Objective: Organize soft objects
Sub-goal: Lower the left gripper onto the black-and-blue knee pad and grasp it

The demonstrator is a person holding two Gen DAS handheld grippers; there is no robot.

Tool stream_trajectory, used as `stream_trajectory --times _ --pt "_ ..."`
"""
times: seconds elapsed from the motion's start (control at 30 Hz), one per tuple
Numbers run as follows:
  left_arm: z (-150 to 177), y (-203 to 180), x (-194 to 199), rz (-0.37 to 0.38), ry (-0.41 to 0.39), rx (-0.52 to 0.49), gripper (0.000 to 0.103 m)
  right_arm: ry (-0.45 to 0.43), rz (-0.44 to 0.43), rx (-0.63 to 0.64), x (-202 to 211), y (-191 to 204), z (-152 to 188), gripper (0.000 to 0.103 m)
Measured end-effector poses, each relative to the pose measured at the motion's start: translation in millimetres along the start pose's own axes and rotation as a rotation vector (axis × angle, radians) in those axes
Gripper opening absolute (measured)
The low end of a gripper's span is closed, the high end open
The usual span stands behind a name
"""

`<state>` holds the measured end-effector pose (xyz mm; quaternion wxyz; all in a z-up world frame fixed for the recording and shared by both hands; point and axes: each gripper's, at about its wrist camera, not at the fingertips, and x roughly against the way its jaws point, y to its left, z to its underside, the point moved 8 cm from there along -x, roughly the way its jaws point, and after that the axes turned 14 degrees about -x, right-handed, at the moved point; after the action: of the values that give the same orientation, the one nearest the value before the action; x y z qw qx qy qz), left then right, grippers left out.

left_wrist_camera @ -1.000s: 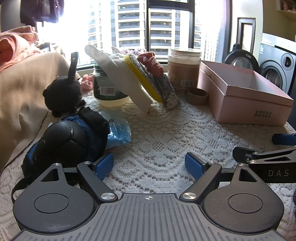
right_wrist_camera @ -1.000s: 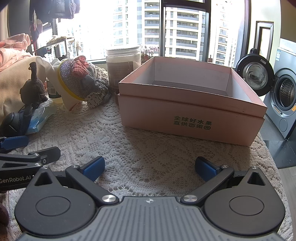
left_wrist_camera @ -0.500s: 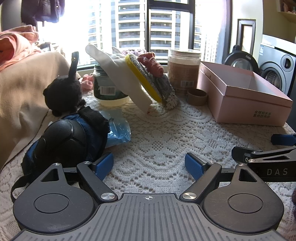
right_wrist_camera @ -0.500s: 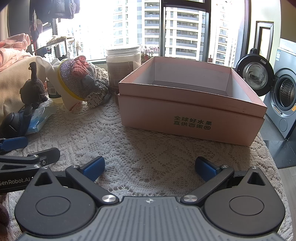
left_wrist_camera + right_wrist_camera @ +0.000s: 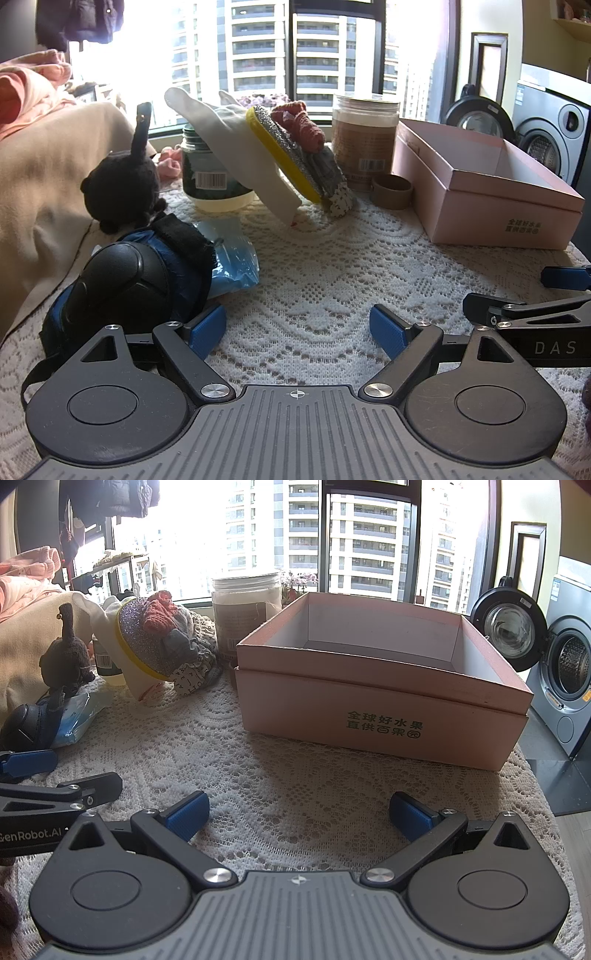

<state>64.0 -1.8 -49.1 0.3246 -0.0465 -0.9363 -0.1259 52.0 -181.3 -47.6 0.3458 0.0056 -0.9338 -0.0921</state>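
My left gripper (image 5: 297, 326) is open and empty, low over the lace cloth. Just left of it lies a black and blue knee pad (image 5: 125, 280) with a black plush toy (image 5: 122, 184) behind it and a blue packet (image 5: 232, 254) beside it. Further back a white glove (image 5: 240, 155), a yellow-edged scouring sponge (image 5: 284, 155), a red knitted piece (image 5: 303, 125) and patterned cloth (image 5: 336, 184) lean in a pile. My right gripper (image 5: 297, 814) is open and empty in front of the open pink box (image 5: 380, 701), whose visible inside is bare.
A dark-lidded jar (image 5: 214, 177), a big clear jar (image 5: 364, 140) and a tape roll (image 5: 391, 190) stand behind the pile. A beige cushion (image 5: 40, 192) bounds the left. A washing machine (image 5: 565, 672) stands beyond the table's right edge (image 5: 535, 775).
Both grippers have barely moved. The left wrist view has drawn back slightly; nothing was grasped or released.
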Motion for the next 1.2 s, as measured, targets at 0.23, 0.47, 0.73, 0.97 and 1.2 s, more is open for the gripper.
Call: stream_trajectory --times 0.23,0.47,0.73,0.97,1.2 --pt "0 0 0 0.000 0.000 0.001 0.090 0.000 0.000 0.000 0 0 0 0.103" --pt "-1 -1 5 0.075 0.019 -0.035 0.087 0.033 -0.002 0.005 2 -2 -1 0.103" --pt "-10 59 48 0.160 -0.086 -0.067 0.054 0.116 0.016 0.014 -10 2 -3 0.103" --pt "4 128 31 0.129 -0.058 -0.012 0.057 0.100 0.006 0.023 -3 -1 -2 0.103" --pt "8 97 13 0.160 -0.015 -0.189 0.079 0.093 -0.001 0.027 -3 -1 -2 0.103"
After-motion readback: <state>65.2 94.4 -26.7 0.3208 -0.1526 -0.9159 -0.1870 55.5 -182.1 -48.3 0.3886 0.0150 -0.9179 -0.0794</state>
